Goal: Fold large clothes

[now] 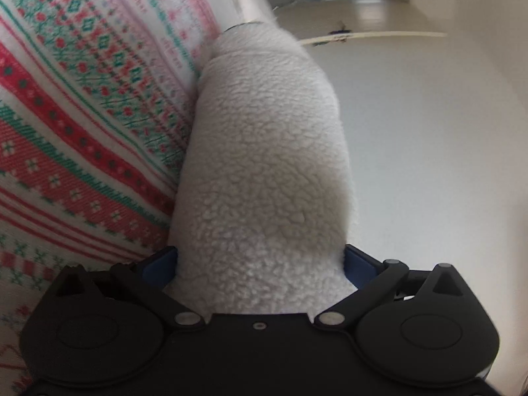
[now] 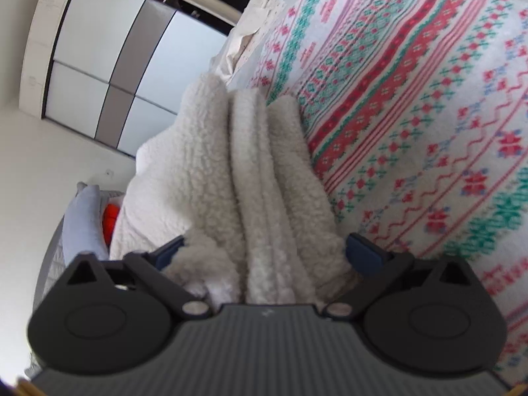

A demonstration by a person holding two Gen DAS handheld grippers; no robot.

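Note:
A thick cream fleece garment (image 1: 267, 165) fills the middle of the left wrist view. My left gripper (image 1: 260, 264) is shut on it; the fleece bulges out between the blue pads (image 1: 358, 269) and hides the fingertips. In the right wrist view the same fleece (image 2: 257, 178) lies bunched in several folds. My right gripper (image 2: 264, 257) is shut on these folds, with a blue pad (image 2: 363, 252) showing at each side. Both grippers hold the fleece beside a patterned bedspread (image 2: 412, 115).
The red, green and white patterned bedspread (image 1: 76, 125) covers the bed on one side. A white wall (image 1: 429, 148) and a window (image 2: 109, 56) lie beyond. A pale blue cloth (image 2: 82, 217) and an orange item (image 2: 110, 222) sit at the lower left.

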